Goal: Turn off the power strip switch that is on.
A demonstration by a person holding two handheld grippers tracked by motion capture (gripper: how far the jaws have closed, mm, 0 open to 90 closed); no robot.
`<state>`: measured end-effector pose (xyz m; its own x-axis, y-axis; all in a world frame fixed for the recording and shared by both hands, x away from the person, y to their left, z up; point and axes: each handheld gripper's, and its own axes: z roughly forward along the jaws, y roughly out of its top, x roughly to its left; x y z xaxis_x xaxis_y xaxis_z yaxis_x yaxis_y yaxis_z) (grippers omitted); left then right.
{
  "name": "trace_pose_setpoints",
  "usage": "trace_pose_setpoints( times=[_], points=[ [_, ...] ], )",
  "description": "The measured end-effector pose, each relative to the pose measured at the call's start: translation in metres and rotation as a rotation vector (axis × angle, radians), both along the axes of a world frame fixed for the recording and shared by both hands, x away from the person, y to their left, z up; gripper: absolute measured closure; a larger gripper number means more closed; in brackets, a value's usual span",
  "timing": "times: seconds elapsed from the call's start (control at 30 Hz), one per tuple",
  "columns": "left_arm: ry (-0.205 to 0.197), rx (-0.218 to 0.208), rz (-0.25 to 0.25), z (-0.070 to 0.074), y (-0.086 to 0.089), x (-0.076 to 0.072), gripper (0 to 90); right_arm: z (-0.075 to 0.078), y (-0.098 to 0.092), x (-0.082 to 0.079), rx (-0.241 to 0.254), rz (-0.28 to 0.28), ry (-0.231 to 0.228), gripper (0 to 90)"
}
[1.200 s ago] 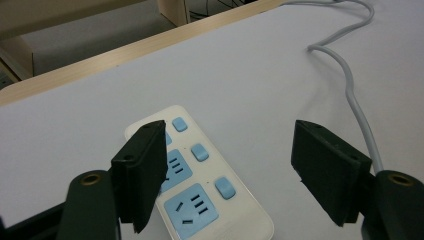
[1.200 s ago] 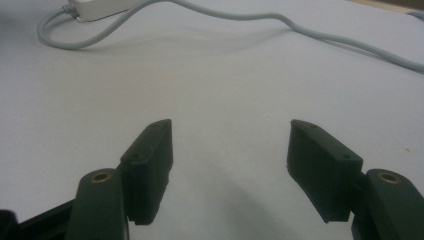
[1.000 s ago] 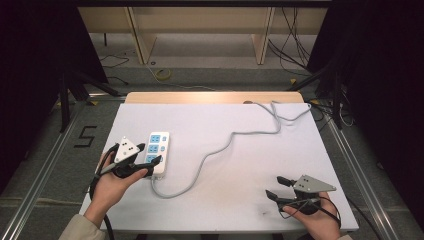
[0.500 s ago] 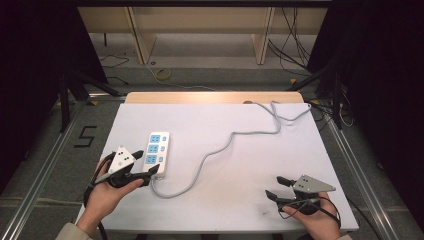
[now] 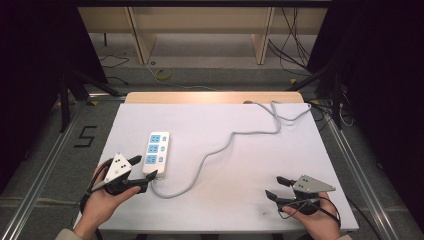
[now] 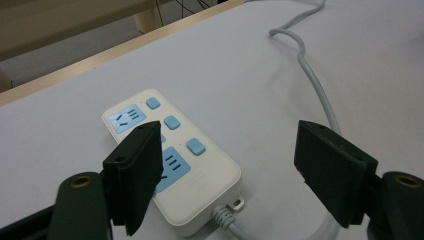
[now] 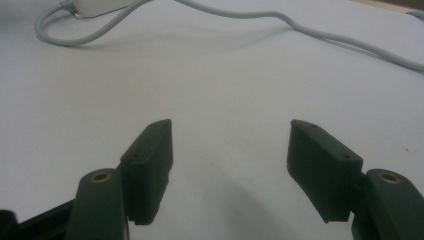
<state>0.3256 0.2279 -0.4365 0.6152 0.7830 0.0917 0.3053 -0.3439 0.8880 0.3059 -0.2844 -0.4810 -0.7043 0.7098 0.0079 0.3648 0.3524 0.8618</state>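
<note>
- On the white table [image 5: 240, 145], a power strip [image 5: 156, 153] is laid flat at the left, its grey cable [image 5: 220, 150] trailing away to the far right.
- Just behind its cable end, the left gripper [image 5: 142, 170] is held, jaws spread wide, nothing clamped.
- Well apart, the right gripper [image 5: 274, 187] is rested, jaws apart and empty.

White power strip [image 5: 156, 153] with pale blue sockets and blue buttons, trailing a light grey cable [image 5: 220, 145]; counter [image 5: 240, 200] pale lavender-white with a tan wooden far edge; both claws black, each topped by a grey three-cornered plate.
</note>
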Motion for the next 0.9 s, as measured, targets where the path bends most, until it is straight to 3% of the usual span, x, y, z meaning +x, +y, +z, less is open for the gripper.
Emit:
trace_pose_setpoints(
  times=[0.47, 0.63, 0.77, 0.9],
  points=[
    [0.019, -0.014, -0.033, -0.017, 0.005, -0.008, 22.4, 0.000, 0.000, 0.000, 0.002, 0.005, -0.001, 35.9],
    [0.029, -0.005, -0.028, -0.022, 0.006, -0.010, 18.6, 0.000, 0.000, 0.000, 0.005, 0.003, 0.000, 35.9],
    [0.049, -0.023, -0.021, -0.026, 0.006, -0.013, 16.1, 0.000, 0.000, 0.000, 0.007, 0.004, -0.001, 35.8],
    [0.057, 0.000, -0.019, -0.030, 0.005, -0.015, 14.8, 0.000, 0.000, 0.000, 0.011, 0.005, -0.001, 35.9]
  ],
)
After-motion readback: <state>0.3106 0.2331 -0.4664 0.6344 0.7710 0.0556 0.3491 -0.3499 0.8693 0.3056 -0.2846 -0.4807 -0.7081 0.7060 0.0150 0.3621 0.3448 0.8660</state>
